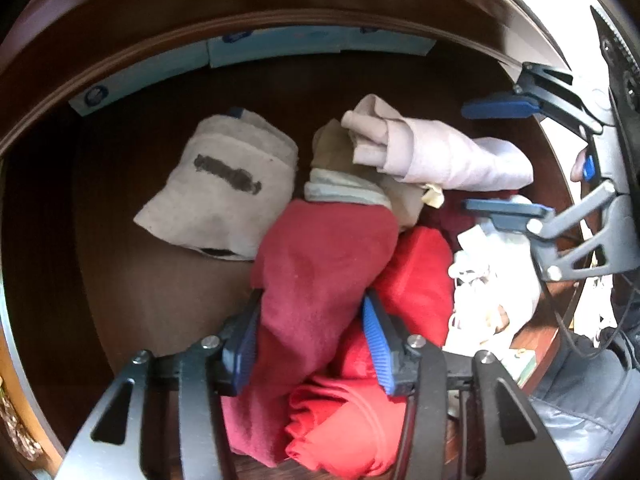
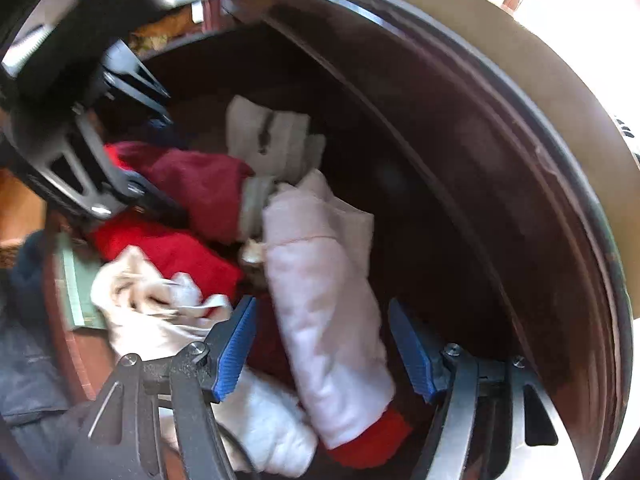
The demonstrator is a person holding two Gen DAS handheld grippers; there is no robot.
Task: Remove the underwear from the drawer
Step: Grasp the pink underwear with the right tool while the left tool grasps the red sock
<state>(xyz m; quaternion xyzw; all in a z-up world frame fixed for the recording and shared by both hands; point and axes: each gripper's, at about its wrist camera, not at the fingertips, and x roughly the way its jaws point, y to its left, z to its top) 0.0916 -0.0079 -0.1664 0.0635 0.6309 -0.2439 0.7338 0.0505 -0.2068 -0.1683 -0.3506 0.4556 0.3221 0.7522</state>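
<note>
The dark wooden drawer (image 1: 240, 20) holds a heap of folded underwear. In the left wrist view my left gripper (image 1: 310, 344) points down into it, its blue pads pressed on both sides of a dark red garment (image 1: 320, 264). My right gripper (image 1: 466, 158) hangs at the right edge with its fingers spread. In the right wrist view the right gripper (image 2: 324, 346) stands open around a pale pink rolled garment (image 2: 328, 300), with a gap on each side of the cloth. The left gripper (image 2: 160, 156) shows at the upper left, on the dark red garment (image 2: 200, 184).
A grey-white folded piece with a dark mark (image 1: 224, 184) lies left of the heap. A bright red garment (image 1: 416, 280) and crumpled white cloth (image 1: 492, 280) lie on the right. Pale blue boxes (image 1: 280, 46) line the back wall. Bare drawer floor (image 1: 140, 280) shows at the left.
</note>
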